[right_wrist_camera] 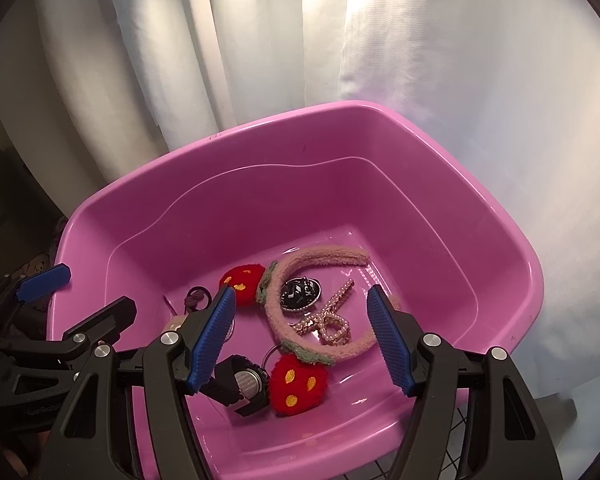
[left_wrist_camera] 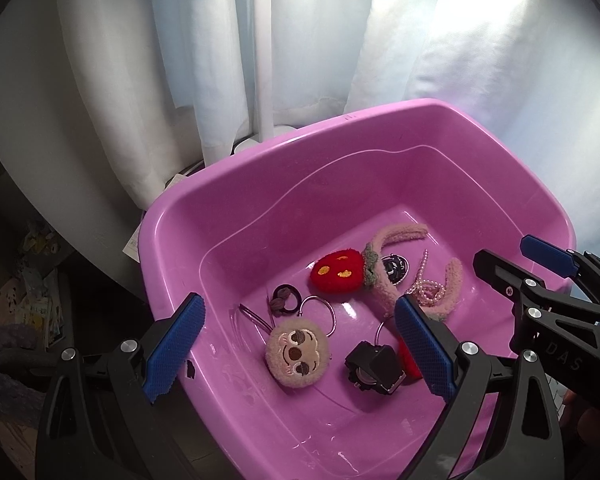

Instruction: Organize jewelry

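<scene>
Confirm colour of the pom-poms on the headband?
Red with yellow spots; clearest in the right wrist view.

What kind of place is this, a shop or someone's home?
Most likely a home, probably beside a window. White curtains hang behind with light coming through, and a pink plastic tub holds personal accessories: a fuzzy strawberry headband and a sloth keychain.

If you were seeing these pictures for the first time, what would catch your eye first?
The big pink tub fills both views, set before white curtains. On its floor lies a fuzzy headband with red strawberries and a pearl clip inside its curve. Both open claws, left and right, hover above.
</scene>
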Motion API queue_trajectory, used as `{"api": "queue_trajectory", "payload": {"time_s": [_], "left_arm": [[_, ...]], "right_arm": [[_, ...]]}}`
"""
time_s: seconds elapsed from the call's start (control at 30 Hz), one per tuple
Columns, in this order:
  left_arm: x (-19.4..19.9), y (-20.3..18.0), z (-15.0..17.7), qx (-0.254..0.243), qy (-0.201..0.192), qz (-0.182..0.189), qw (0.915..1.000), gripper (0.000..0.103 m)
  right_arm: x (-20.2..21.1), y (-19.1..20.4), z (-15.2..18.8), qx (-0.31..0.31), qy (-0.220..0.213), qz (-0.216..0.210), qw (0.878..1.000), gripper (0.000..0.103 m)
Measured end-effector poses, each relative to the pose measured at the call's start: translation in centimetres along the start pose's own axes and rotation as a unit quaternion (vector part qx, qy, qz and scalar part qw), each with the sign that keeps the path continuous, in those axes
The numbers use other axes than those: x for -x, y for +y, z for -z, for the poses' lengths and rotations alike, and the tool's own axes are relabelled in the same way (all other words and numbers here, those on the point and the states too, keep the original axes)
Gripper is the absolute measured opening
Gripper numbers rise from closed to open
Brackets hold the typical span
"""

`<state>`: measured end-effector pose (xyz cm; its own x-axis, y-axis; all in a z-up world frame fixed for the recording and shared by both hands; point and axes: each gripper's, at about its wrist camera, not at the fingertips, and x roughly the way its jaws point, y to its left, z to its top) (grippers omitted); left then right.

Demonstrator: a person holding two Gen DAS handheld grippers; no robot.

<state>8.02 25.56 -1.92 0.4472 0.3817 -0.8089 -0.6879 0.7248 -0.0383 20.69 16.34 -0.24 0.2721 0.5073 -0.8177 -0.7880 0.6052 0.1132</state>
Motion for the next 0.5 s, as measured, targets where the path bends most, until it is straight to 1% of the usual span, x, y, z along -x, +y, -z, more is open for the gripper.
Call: {"api": "queue_trajectory", "payload": {"time_s": [0.3, 0.5], "left_arm": [[0.28, -0.04, -0.14, -0.009, -0.005, 0.011, 0.9999, 0.096], [0.16, 0.14, -0.12, -0.003, -0.002, 0.018, 0.9998, 0.096]], "right_arm": [[0.04, 0.17, -0.01, 0.000, -0.001, -0.001, 1.000, 0.065], [0.01, 0.19, -0.01, 0.000, -0.001, 0.000, 1.000, 0.065]]}}
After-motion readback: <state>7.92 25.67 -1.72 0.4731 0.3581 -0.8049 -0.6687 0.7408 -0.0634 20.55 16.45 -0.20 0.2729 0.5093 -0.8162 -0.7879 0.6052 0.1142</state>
